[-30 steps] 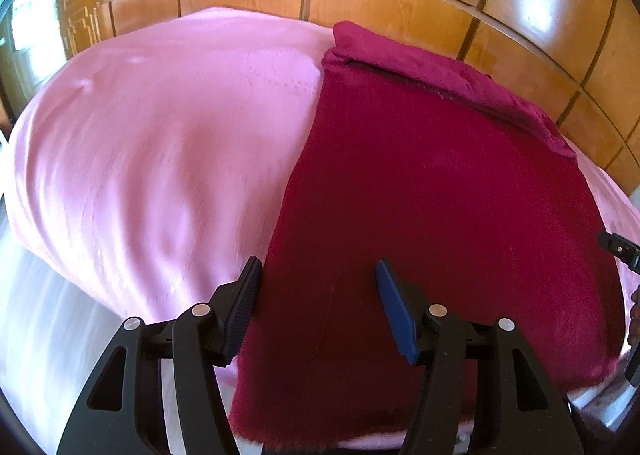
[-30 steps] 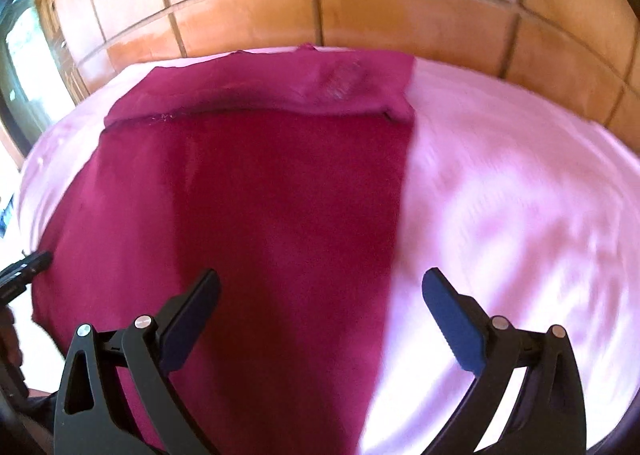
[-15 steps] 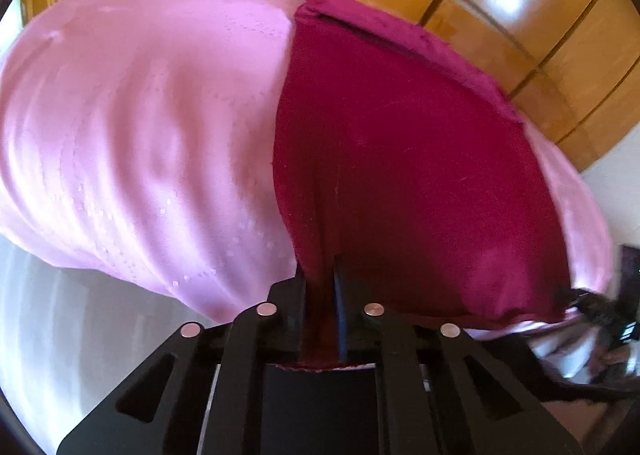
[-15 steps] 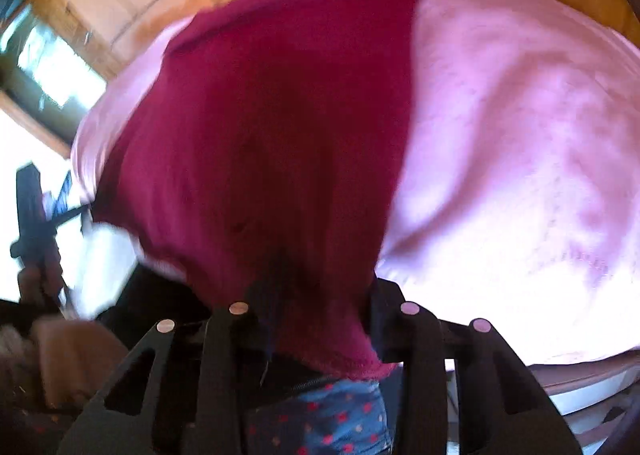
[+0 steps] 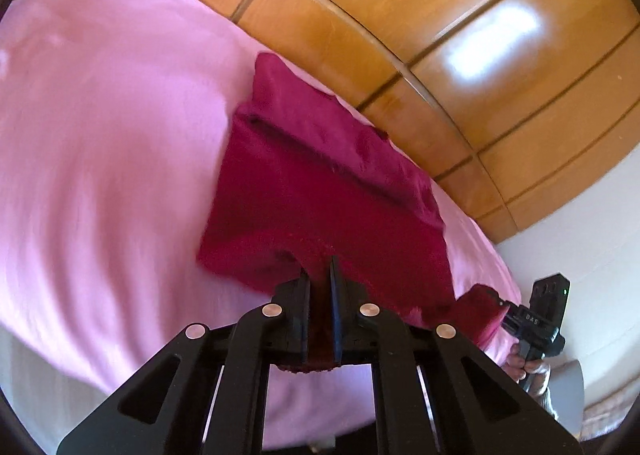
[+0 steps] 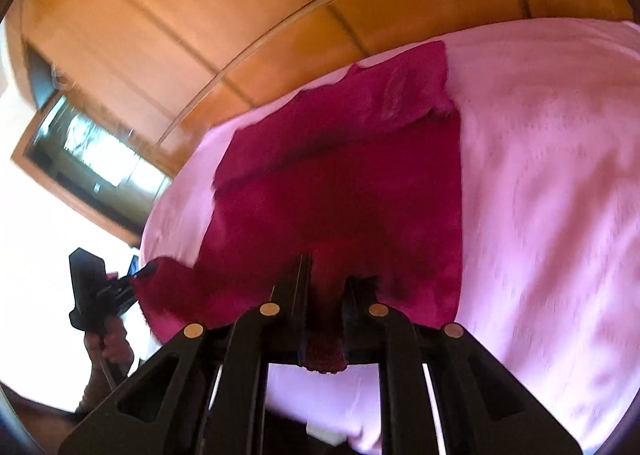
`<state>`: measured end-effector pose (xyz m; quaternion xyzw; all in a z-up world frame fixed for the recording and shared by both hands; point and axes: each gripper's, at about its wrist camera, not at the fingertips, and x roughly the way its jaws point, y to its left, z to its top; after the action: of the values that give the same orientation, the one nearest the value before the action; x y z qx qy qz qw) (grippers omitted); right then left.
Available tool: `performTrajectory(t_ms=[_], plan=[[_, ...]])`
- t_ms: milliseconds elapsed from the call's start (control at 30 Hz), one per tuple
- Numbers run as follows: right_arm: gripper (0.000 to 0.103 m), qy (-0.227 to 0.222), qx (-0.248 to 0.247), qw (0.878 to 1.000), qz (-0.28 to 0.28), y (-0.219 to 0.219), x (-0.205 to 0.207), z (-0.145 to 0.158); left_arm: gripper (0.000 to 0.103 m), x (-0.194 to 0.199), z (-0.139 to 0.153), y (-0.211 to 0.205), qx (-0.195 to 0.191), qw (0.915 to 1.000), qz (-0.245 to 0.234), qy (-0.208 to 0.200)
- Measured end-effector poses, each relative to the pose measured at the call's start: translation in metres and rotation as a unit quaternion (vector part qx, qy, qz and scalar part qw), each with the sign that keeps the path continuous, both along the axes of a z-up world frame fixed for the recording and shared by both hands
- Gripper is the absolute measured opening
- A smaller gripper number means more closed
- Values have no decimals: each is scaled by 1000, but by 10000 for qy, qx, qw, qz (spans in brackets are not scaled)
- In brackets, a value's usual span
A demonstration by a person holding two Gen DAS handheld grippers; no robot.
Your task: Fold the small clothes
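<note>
Both tools, left tool (image 5: pixel 319 275) and right tool (image 6: pixel 326 279), clamped, the right closing, on maroon cloth (image 5: pixel 320 183), apparently above pink sheet (image 5: pixel 100 155).

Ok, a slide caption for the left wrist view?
Left tongs shut on the cloth's near hem, lifted off the pink sheet.

White letters "DAS" on right tool (image 5: pixel 505 309) body.
</note>
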<state>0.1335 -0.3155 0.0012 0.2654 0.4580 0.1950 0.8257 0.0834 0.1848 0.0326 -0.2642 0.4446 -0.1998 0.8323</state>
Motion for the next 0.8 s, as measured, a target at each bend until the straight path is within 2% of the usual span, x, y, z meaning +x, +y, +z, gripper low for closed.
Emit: performTrajectory(t_ms=[300, 333, 367, 400, 433, 467, 500, 533, 600, 700, 800], plan=[[13, 209, 46, 9983, -541, -16, 56, -21, 7, 89, -2, -8, 293, 9993, 208, 141], [20, 220, 76, 9979, -602, -17, 59, -22, 7, 99, -4, -7, 250, 9992, 222, 207], [42, 214, 238, 9975, -625, -26, 61, -24, 7, 104, -5, -6, 197, 9993, 235, 230], [58, 146, 410, 9970, -634, -34, 58, -23, 12, 110, -6, -1, 215, 9987, 386, 269], [83, 54, 460, 9964, -716, -36, 56, -21, 28, 115, -8, 4, 244, 9977, 543, 330], [92, -84, 471, 9954, -830, -42, 52, -16, 40, 116, -9, 11, 207, 9966, 701, 386], [92, -144, 545, 9947, -857, -46, 49, -13, 65, 115, -10, 23, 39, 9948, 921, 425], [93, -170, 656, 9940, -862, -50, 45, -12, 71, 112, -12, 33, -106, 9928, 1113, 430], [95, -198, 645, 9936, -905, -59, 33, -11, 71, 103, -16, 50, -226, 9908, 1256, 448], [95, -76, 466, 9951, -870, -62, 15, -20, 71, 80, -23, 56, 63, 9943, 1003, 353], [93, 81, 201, 9968, -766, -54, -7, -35, 71, 61, -31, 51, 170, 9971, 686, 297]])
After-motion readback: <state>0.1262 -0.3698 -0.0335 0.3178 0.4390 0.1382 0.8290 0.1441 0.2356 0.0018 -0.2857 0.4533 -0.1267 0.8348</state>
